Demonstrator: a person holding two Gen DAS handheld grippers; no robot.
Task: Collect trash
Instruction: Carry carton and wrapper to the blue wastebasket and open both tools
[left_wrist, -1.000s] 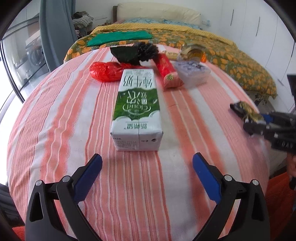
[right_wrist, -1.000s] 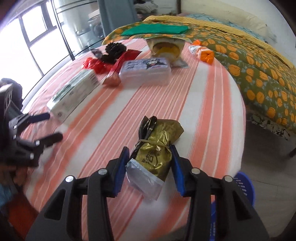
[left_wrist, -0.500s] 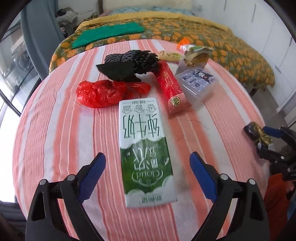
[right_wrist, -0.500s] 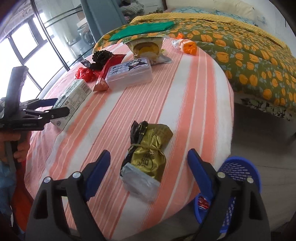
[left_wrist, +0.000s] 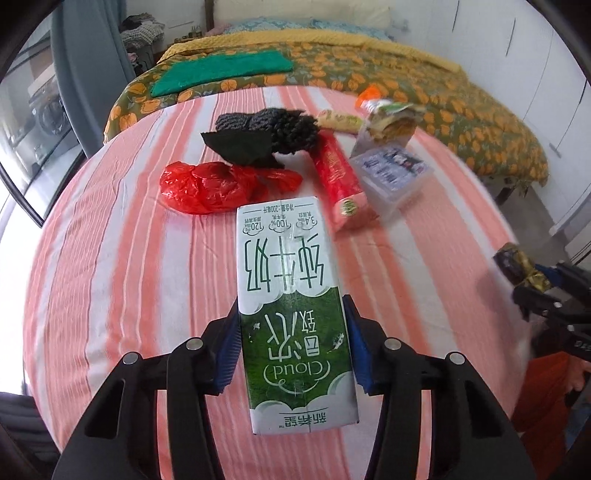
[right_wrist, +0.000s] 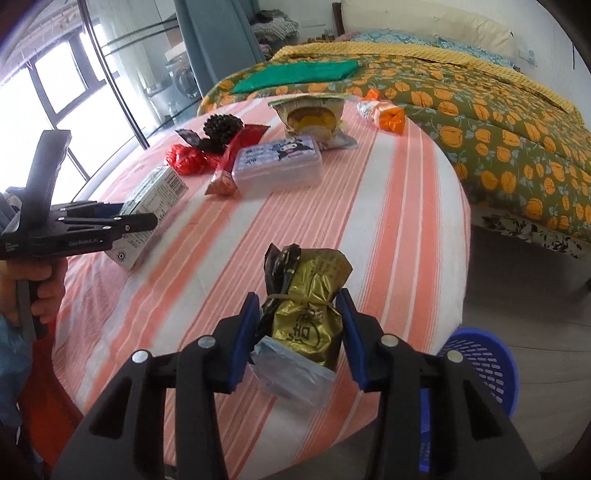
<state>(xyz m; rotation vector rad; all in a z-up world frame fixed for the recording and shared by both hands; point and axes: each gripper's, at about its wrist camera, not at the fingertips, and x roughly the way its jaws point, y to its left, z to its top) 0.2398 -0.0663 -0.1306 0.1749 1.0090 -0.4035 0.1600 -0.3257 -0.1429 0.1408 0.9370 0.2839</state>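
Beside the table (right_wrist: 406, 206), blue basket (right_wrist: 480, 365) half hidden behind right claw (right_wrist: 297, 332).

left tongs (left_wrist: 291, 347): just closed onto milk carton (left_wrist: 295, 314) | right tongs (right_wrist: 297, 334): reopened, closed again on gold packet (right_wrist: 308, 317)

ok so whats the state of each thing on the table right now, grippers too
left gripper: jaws just closed, shut on the milk carton
milk carton: lying flat, gripped at its sides
right gripper: jaws just closed, shut on the gold packet
gold packet: crumpled, tied, gripped
red plastic bag: scrunched, untouched
clear plastic box: lid on
blue basket: upright on the floor
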